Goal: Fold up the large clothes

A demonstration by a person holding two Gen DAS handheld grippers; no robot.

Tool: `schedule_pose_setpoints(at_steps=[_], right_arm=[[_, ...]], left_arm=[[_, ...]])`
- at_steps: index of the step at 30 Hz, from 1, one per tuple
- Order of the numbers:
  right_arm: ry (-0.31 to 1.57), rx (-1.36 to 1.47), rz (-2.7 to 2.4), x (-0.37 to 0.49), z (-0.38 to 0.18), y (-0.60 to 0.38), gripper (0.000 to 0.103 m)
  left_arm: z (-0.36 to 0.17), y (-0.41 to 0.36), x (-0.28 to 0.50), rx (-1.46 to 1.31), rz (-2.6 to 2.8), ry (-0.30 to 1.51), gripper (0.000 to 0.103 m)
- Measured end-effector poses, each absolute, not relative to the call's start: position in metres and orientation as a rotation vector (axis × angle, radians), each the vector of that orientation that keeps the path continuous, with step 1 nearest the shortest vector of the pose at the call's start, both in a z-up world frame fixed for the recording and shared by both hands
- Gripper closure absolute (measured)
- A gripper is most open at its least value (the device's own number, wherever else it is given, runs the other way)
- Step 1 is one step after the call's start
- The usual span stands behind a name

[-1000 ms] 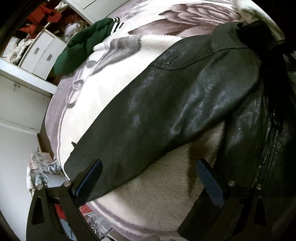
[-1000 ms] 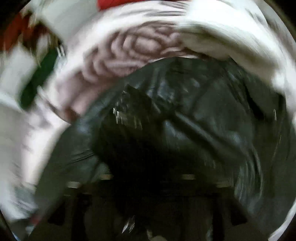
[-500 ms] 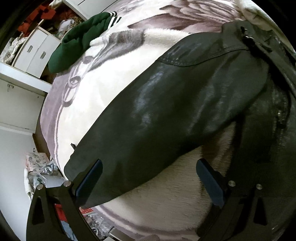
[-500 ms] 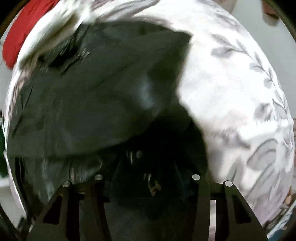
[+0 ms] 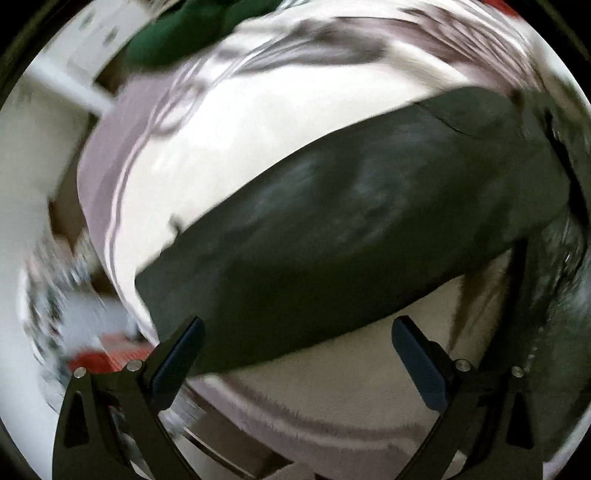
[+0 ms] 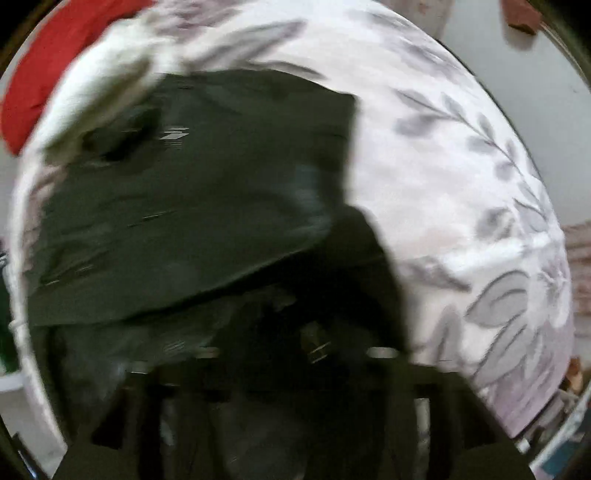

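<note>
Ahead of the left gripper [image 5: 295, 354] the black jacket [image 5: 351, 229] looks like leather, smooth with a dull sheen. It lies on a plush blanket [image 5: 258, 122], soft and matt, cream with mauve-grey print. The gripper's fingers [image 5: 177, 358] look like matt black plastic with small shiny metal screws. Beyond, a green garment [image 5: 184, 33] reads as matt knit cloth. Before the right gripper, the jacket is blurred.

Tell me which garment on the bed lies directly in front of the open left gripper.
The black leather jacket: its sleeve stretches just beyond the left gripper. The green garment lies far off at the blanket's top edge.
</note>
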State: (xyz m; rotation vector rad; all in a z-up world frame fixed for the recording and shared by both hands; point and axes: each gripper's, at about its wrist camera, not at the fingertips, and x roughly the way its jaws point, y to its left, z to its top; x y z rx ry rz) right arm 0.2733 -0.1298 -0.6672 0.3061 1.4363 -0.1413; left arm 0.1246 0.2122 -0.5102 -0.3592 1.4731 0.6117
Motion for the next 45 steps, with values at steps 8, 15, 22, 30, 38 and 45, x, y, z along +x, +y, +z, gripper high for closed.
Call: schedule_pose_setpoints(at_steps=[8,15,22,30,38,45], right_arm=[[1.472,0.310,0.022,0.295,-0.660,-0.039,0.047],[1.452,0.197,-0.016,0.313,-0.675,-0.001,0.041],[1.431,0.238,-0.020,0.315,-0.665,0.006,0.041],[1.468,0.196,0.050,0.315,-0.664,0.048,0.041],[1.442,0.229,0.039,0.333,-0.655,0.067,0.036],[1.361,0.216,0.088,0.371,-0.632,0.089,0.036]], left_arm=[[-0.568,0.300,0.033,-1.397,0.528,1.173,0.026],[-0.566,0.332,0.014,-1.515,0.708,0.936,0.098],[-0.525,0.387,0.045,-1.310,0.631,0.743,0.098],[-0.588,0.384,0.037,-1.469,0.543,0.849,0.070],[-0.592,0.384,0.055,-1.577,0.625,0.664,0.051],[-0.537,0.394,0.089,-1.307,0.735,0.619,0.099]])
